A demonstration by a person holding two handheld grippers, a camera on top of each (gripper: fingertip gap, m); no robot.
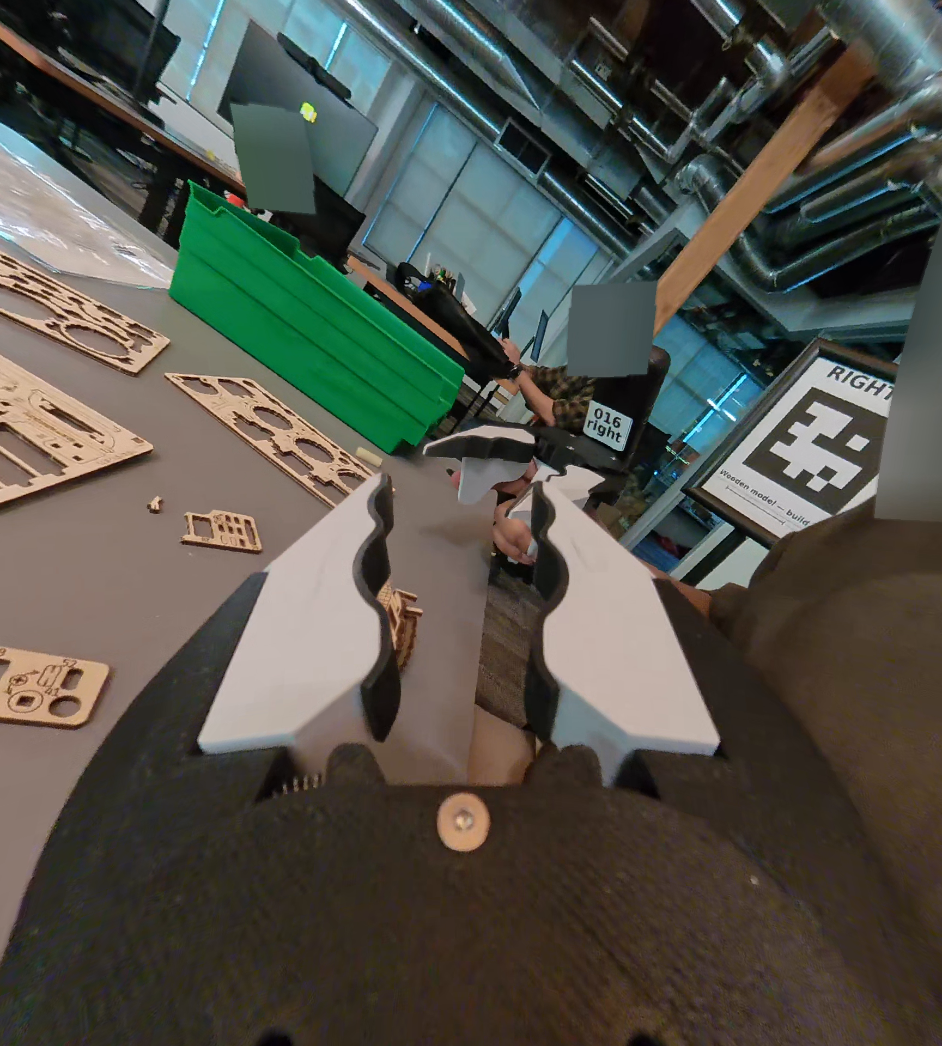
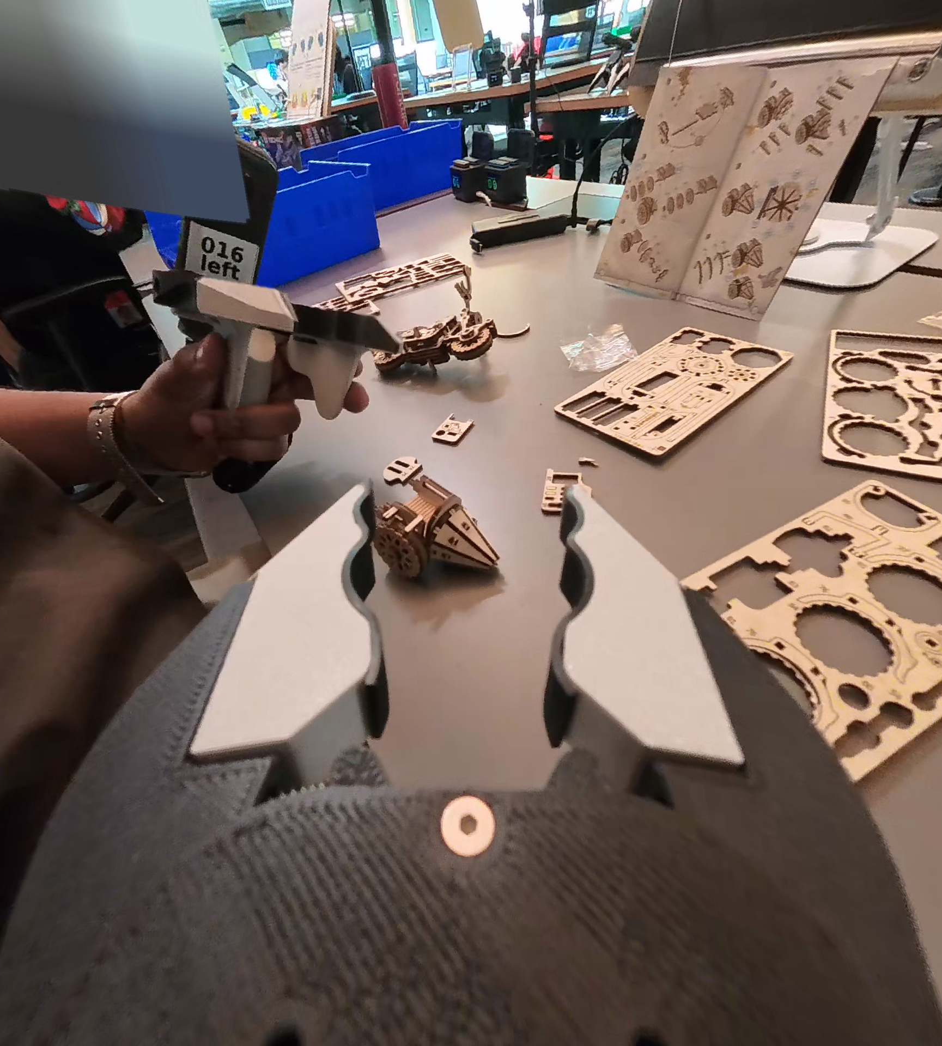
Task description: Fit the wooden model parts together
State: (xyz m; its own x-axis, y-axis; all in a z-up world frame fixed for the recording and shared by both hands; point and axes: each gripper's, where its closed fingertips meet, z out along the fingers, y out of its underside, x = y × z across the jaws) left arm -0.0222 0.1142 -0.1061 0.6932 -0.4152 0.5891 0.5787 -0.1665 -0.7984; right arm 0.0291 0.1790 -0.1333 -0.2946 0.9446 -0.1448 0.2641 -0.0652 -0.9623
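Both claws released, nothing gripped. Right gripper (image 2: pixel 465 512) hangs spread over the grey table (image 2: pixel 457 651); the cone-nosed wooden sub-assembly (image 2: pixel 434 537) lies on its side just ahead of the jaws, touching or just beside the left finger's tip, cannot tell which. Left gripper (image 1: pixel 460 509) is also spread, tilted toward the table edge, the same sub-assembly (image 1: pixel 400 622) peeking out behind its left finger.

Other model parts: the part-built wooden motorcycle (image 2: pixel 437 339) stands farther back, a small flat punched piece (image 2: pixel 451 428) between it and the sub-assembly, another flat piece (image 2: pixel 556 491) beside the right finger tip.

Risks, judged:
- Sub-assembly sits off-centre in the right jaws; closing now likely clips the gear end and spins or tips it.
- Tapered nose gives poor purchase; a pinch there may squirt it out.
- Thin laser-cut tabs could snap under a hard squeeze.
- The small flat piece could get swept by the right finger.
- Left gripper is near the table edge; a nudged part may fall off.
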